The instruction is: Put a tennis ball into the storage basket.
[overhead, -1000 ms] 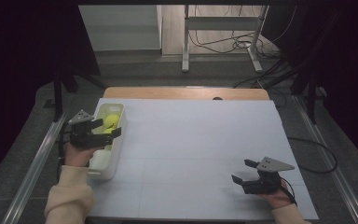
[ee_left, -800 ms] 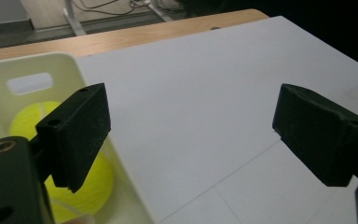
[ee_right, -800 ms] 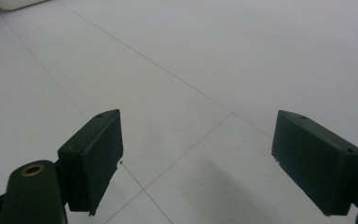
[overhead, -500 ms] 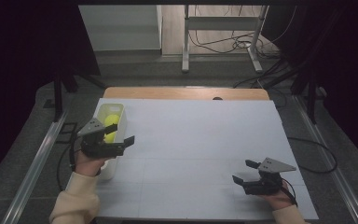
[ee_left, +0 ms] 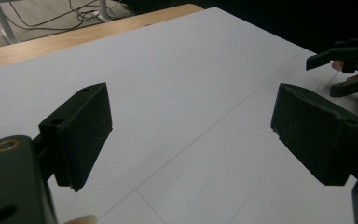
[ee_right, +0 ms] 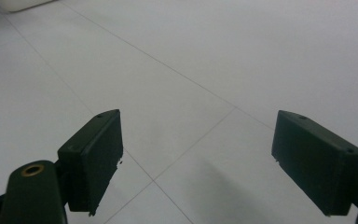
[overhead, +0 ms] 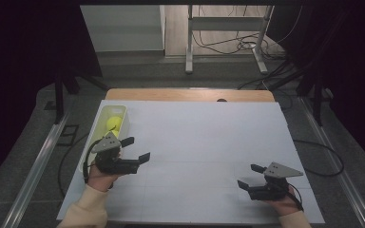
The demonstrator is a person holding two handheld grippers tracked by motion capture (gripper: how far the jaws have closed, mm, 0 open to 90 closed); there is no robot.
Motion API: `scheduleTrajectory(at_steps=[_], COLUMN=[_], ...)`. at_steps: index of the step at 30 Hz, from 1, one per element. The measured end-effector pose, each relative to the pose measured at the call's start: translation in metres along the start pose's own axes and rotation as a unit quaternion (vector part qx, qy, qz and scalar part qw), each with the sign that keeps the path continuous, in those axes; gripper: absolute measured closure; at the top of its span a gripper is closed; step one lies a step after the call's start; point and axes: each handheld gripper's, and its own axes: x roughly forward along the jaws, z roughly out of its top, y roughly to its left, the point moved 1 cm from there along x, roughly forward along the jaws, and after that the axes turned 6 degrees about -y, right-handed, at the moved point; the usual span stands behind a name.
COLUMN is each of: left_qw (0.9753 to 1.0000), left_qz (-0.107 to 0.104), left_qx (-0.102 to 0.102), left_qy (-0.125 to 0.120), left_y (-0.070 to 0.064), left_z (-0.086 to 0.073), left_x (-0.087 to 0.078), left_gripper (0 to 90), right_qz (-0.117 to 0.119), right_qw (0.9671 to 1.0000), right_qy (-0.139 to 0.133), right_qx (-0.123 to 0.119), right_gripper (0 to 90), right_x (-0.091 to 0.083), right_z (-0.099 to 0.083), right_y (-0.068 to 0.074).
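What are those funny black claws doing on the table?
A person holds a black two-jaw claw in each hand over a white table. Both are open and empty. The left gripper hovers beside a white plastic bin at the table's left edge, with a yellow-green ball inside. The right gripper sits low near the front right corner.

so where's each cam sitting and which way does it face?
High view: above the person's side, looking forward and down at the white table; both forearms, left gripper, right gripper, white bin with a yellow-green ball.
Left gripper view: along its open jaws, toward the right gripper.
Right gripper view: along its open jaws, across the table.
All share the table's seam lines.
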Motion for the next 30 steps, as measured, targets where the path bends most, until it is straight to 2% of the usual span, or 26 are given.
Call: scheduleTrajectory(at_steps=[2,5,12,16,18,22,26,30], left_qw=[0.9999,0.9998,0.9994,0.9993,0.999,0.9986,0.9986,0.9983], left_qz=[-0.01,-0.02,-0.033,-0.037,-0.041,-0.043,-0.038,-0.032], left_qx=[-0.003,0.004,0.006,0.007,0.015,0.021,0.012,0.019], left_qy=[-0.002,0.004,0.0,0.007,0.012,0.023,0.034,0.044], left_y=[-0.003,-0.009,-0.014,-0.016,-0.018,-0.019,-0.016,-0.017], left_z=[-0.005,-0.013,-0.025,-0.036,-0.042,-0.048,-0.057,-0.062], left_x=[0.002,0.005,0.006,0.008,0.009,0.012,0.014,0.015], left_gripper=[13.6,13.5,14.7,14.9,15.4,15.1,15.1,15.0], right_qz=[-0.003,-0.004,-0.003,-0.001,0.002,0.003,0.003,0.003], right_qw=[1.0,1.0,1.0,1.0,1.0,1.0,1.0,1.0], right_qy=[0.003,0.002,0.0,-0.001,-0.003,-0.005,-0.004,-0.004], right_qx=[-0.002,0.001,0.003,0.004,0.004,0.003,0.004,0.003], right_gripper=[16.7,16.7,16.7,16.7,16.7,16.6,16.6,16.7], right_x=[-0.001,-0.003,-0.004,-0.004,-0.004,-0.004,-0.004,-0.004], right_z=[0.0,-0.001,-0.002,-0.002,-0.002,-0.002,-0.002,-0.002], right_y=[0.0,0.0,0.001,0.001,0.001,0.002,0.002,0.002])
